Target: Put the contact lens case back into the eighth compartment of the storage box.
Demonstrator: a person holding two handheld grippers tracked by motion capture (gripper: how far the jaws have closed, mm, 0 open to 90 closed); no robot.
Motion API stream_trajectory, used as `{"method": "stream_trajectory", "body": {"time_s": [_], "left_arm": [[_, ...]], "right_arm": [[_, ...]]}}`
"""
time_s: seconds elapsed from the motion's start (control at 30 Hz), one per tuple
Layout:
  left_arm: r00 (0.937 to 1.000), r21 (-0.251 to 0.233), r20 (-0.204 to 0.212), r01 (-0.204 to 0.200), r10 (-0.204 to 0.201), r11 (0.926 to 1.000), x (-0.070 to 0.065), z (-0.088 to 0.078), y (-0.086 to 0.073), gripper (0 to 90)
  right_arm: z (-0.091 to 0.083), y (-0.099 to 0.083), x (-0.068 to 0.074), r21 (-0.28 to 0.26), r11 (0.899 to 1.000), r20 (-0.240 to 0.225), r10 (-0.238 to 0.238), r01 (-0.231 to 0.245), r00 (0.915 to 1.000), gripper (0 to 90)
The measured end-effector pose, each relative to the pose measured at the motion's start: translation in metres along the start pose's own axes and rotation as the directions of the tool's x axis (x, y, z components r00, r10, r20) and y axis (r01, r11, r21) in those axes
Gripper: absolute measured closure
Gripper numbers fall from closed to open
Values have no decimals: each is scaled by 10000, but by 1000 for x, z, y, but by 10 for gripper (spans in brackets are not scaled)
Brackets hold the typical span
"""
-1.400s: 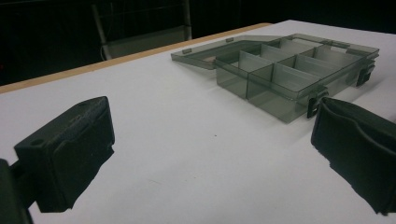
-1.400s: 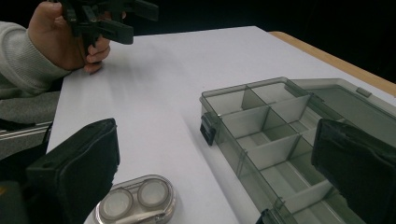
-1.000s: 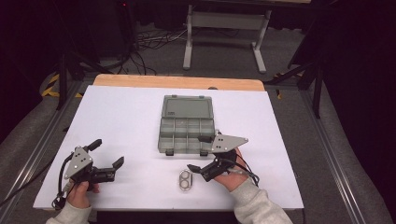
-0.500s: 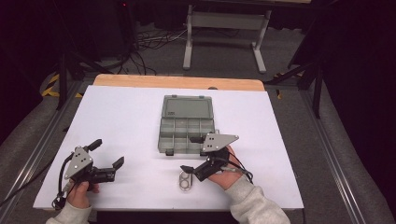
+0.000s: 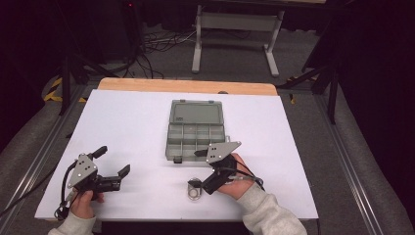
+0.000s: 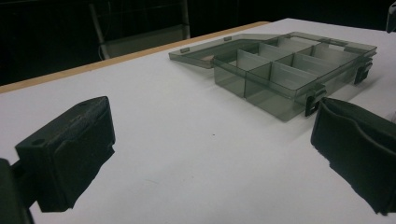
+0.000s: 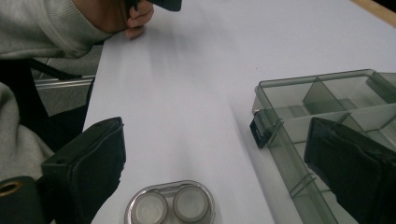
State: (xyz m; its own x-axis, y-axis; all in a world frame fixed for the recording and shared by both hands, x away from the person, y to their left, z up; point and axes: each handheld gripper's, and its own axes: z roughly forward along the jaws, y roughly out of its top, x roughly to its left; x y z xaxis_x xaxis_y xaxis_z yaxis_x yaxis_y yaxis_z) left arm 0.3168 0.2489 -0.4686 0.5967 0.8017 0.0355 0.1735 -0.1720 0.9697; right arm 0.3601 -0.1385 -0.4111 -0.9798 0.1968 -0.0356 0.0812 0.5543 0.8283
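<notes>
A lab or studio: white-covered table [image 5: 147, 122], dark surroundings, floor cables [image 5: 147, 54], metal stand [image 5: 235, 29].

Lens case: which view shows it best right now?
The right gripper view: the lens case lies close up between the jaws, both round wells clear, untouched. The high view shows it small, beside the right hand-held gripper.
</notes>
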Motion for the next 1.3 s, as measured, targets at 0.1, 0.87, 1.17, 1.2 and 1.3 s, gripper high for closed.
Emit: {"method": "stream_trajectory", "body": {"time_s": [0.1,0.87,1.17,1.2,1.3], "left_arm": [[10000,0,11,-5,5,10000,0,0,0,4],[10000,-7,11,17,-17,10000,0,0,0,4],[10000,-2,17,8,-8,10000,0,0,0,4],[10000,0,19,5,-5,10000,0,0,0,4],[10000,5,18,10,-10,10000,0,0,0,4]], "right_arm": [[0,1,0,278,9996,-158,-37,42,9999,64],[11,3,5,2358,9688,-1097,-514,762,9926,73],[15,5,7,2846,9531,-1225,-704,1030,9900,79],[16,5,8,2994,9482,-1281,-707,1065,9892,80],[17,5,8,3123,9433,-1316,-745,1127,9885,82]]}}
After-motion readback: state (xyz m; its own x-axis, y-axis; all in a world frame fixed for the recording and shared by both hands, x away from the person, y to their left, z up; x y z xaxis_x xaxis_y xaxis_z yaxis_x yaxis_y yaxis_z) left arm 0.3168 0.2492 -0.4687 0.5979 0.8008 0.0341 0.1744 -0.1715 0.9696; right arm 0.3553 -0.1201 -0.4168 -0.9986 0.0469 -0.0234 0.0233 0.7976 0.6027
